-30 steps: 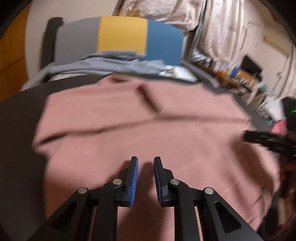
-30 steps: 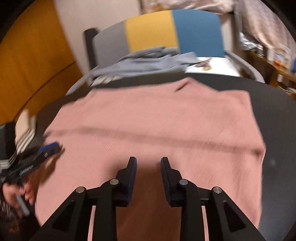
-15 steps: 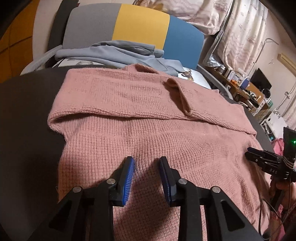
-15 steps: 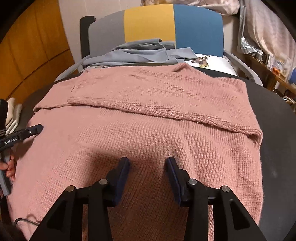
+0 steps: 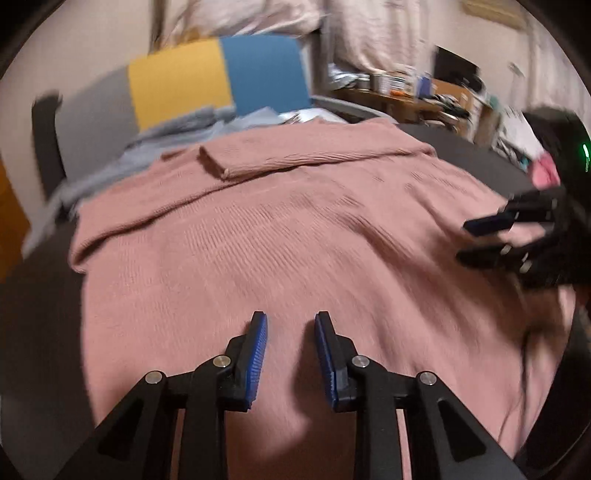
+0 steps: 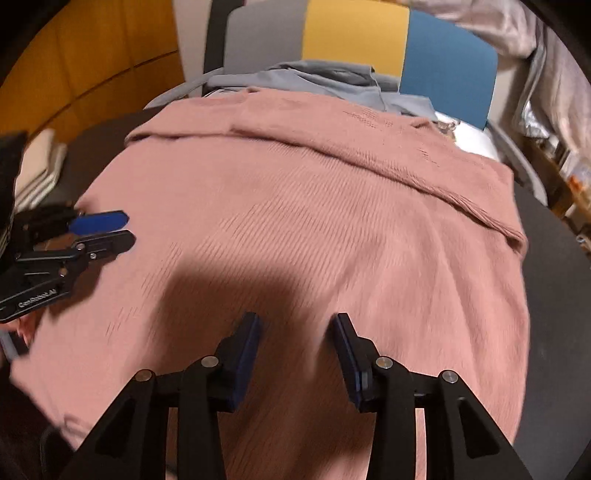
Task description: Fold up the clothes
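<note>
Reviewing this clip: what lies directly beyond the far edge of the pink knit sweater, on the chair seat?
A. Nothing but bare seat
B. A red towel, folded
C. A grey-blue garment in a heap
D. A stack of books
C: a crumpled grey-blue garment sits just past the pink sweater, in front of the chair back with grey, yellow and blue panels.

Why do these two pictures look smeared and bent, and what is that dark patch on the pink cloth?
Left wrist view: motion blur smears the pink waffle-knit sweater and the shelves behind; the fisheye lens bends the edges. Right wrist view: the dark patch is a shadow falling on the sweater ahead of the right gripper.
</note>
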`<state>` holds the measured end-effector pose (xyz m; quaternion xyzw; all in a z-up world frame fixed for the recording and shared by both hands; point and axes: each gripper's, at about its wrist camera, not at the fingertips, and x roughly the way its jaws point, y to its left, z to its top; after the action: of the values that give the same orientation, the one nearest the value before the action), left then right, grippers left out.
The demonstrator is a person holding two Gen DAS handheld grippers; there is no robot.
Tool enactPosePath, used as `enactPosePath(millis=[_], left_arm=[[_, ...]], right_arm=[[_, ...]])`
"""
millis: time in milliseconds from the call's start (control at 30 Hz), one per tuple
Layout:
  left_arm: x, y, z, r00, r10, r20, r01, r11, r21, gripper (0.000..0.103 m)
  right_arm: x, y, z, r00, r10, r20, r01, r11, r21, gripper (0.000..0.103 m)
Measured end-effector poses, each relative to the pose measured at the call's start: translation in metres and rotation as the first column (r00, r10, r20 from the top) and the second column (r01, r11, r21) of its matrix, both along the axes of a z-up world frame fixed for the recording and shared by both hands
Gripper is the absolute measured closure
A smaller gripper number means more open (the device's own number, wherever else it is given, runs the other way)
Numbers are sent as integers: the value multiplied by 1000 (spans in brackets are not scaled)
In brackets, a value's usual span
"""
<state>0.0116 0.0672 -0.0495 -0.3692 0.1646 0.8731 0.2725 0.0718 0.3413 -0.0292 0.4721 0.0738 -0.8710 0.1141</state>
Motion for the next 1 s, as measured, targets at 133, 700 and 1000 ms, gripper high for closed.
enactPosePath(millis=[133,700,1000], left_arm=[[26,-32,-3,996,-48,-70,45,998,-41,73],[7,48,5,997,-67,-27,67,998,16,73],[-6,19,2,998,-45,43,37,983,179,72]], right_arm=[[51,26,-1,999,-34,1,34,999,3,53],[73,70,15,959,-284,-1,284,956,-70,61],[101,107,6,950,-313,-22,312,950,-30,92]])
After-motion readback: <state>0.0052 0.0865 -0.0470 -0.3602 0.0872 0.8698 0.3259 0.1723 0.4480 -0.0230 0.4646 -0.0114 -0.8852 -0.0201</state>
